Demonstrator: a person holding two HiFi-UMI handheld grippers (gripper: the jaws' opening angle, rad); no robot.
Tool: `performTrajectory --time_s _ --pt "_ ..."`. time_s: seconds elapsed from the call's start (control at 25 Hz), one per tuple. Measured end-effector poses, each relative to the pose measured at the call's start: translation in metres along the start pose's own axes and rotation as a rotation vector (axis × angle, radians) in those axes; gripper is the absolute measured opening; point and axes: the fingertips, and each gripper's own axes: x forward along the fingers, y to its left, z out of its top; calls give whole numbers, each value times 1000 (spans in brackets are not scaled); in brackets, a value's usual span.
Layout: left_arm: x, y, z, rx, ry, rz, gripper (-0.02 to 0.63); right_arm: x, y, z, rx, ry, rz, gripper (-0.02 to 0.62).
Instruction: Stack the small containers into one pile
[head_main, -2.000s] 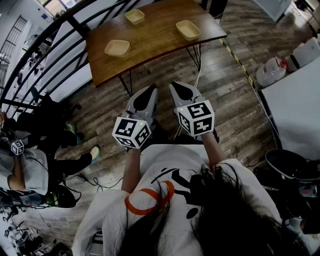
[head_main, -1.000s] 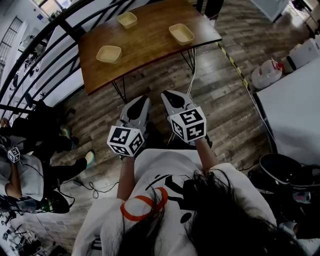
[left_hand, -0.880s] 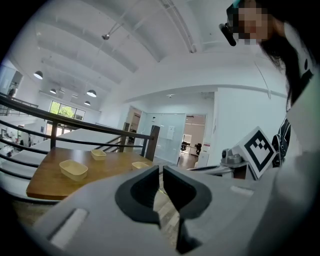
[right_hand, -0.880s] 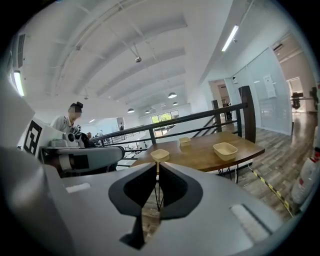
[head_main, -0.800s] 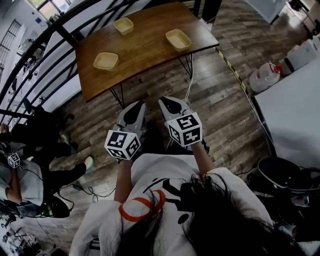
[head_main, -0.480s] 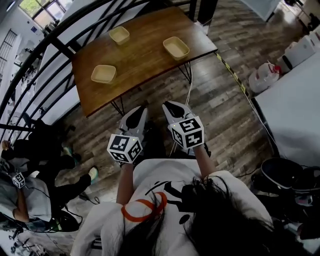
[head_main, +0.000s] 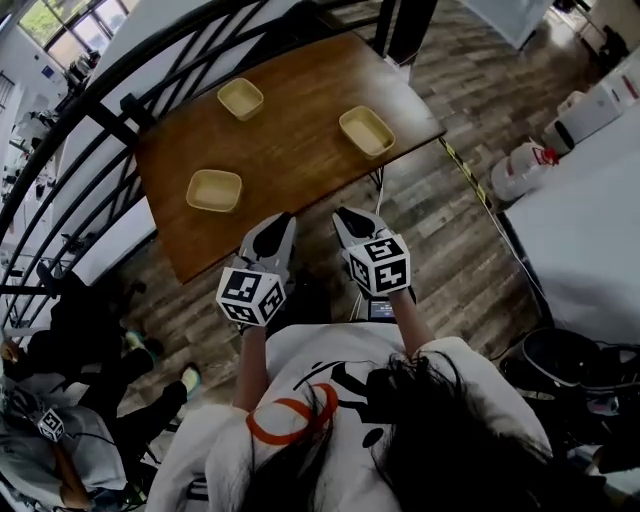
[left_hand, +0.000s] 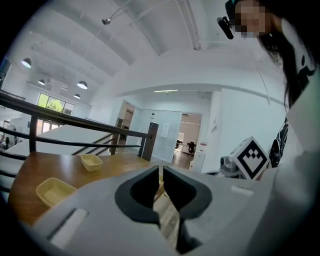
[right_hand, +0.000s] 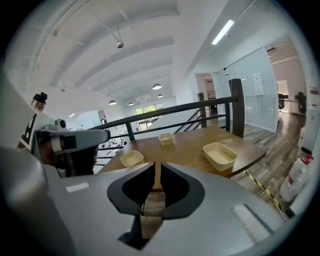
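The head view shows a brown table (head_main: 300, 150) ahead with three small yellow tubs on it, all well apart. There is a back tub (head_main: 240, 98), a left tub (head_main: 214, 190) and a right tub (head_main: 366, 131). No tub sits inside another. The left gripper (head_main: 281, 221) and the right gripper (head_main: 347, 215) are side by side, near the table's front edge and above the wooden floor (head_main: 450, 230). Only this view shows the person's hair (head_main: 450, 440) and white shirt (head_main: 300, 360). It also shows a black railing (head_main: 128, 108) along the table's left side.

The left gripper view looks along its own jaws. They are close together, with just a thin slit between them and nothing in it. This view shows only the left tub and the back tub; the right tub does not show here. The right gripper's marker cube (left_hand: 251, 158) is at the right side.

The right gripper view shows all three tubs on the table, past its jaws. These jaws have just been opening, but the gap is narrow and nothing is in it. The left gripper pokes in from the left.
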Motion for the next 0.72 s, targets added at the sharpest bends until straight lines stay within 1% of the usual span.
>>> performTrajectory --time_s 0.24,0.4,0.52,0.72 --pt "13 69 16 -14 4 -22 3 59 -22 20 26 28 -95 58" --pt "20 105 22 -28 3 -22 3 79 -40 27 39 38 -157 64" --pt "29 119 21 -47 7 -21 3 87 -62 28 34 56 -202 71" --pt "45 128 16 -64 27 -39 3 100 -101 27 30 101 -260 88"
